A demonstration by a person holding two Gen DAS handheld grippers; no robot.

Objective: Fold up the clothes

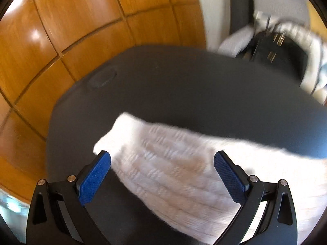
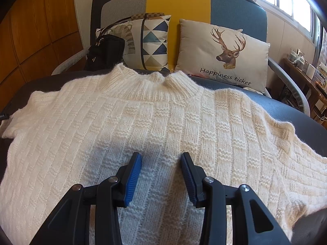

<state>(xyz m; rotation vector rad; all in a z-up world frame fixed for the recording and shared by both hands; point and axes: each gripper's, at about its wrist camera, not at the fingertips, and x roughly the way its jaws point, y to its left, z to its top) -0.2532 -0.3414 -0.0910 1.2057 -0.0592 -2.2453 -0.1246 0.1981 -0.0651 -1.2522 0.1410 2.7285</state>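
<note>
The cream knit sweater (image 2: 163,126) lies spread flat, front up, on a dark grey table (image 2: 286,110), its collar pointing toward the sofa. One sleeve (image 1: 163,163) runs out to the side, and I have my left gripper (image 1: 162,164) straddling it near the cuff, fingers wide apart on either side of the knit, holding nothing; that view is smeared, so I cannot tell whether the pads touch the wool. My right gripper (image 2: 161,165) hangs over the middle of the body, fingers partly open, also holding nothing. I judge the fold has not started: this is the reach for the first sleeve. Next I need to close the left fingers on the cuff and carry it across the chest. Beyond the collar sit a deer cushion (image 2: 222,55) and a black handbag (image 2: 106,51).
</note>
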